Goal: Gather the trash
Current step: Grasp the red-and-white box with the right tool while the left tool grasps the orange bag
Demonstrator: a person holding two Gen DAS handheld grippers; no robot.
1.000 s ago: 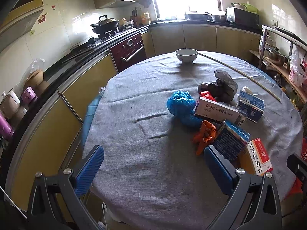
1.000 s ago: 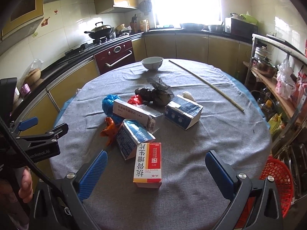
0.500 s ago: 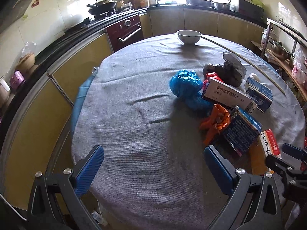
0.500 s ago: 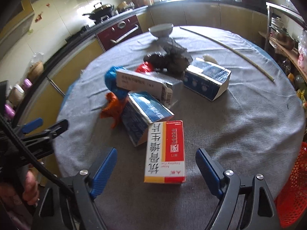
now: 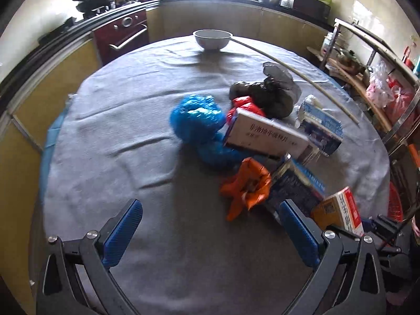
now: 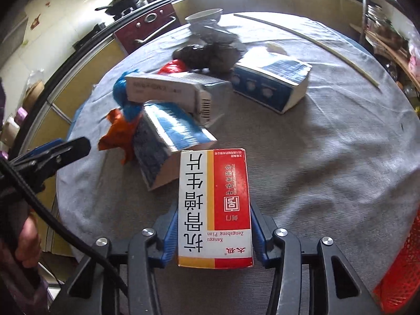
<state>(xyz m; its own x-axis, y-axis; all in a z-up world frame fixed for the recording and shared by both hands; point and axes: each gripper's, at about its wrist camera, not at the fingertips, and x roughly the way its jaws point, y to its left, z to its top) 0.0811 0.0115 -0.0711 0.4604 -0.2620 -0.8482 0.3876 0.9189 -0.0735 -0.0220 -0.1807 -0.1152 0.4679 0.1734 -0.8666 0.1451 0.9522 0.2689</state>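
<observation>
A red and white medicine box (image 6: 214, 204) lies at the near edge of the grey round table (image 6: 328, 157). My right gripper (image 6: 212, 225) is closing its jaws on the box, with a blue pad pressed against each long side. Behind it is a heap of trash: a dark blue box (image 6: 168, 144), a white box (image 6: 170, 89), a blue and white box (image 6: 273, 81), an orange bag (image 5: 249, 186), a blue bag (image 5: 197, 118) and a dark bag (image 5: 270, 94). My left gripper (image 5: 210, 225) hangs open over bare cloth, just left of the orange bag.
A white bowl (image 5: 212, 38) stands at the far side of the table and a long thin stick (image 5: 302, 76) lies along the right. A red basket (image 6: 401, 262) sits low beside the table on the right. Kitchen counters and a metal rack surround the table.
My right gripper came down over the red and white box and its jaws went from wide open to closed on it. My left gripper tilted down and drew nearer the heap, still open.
</observation>
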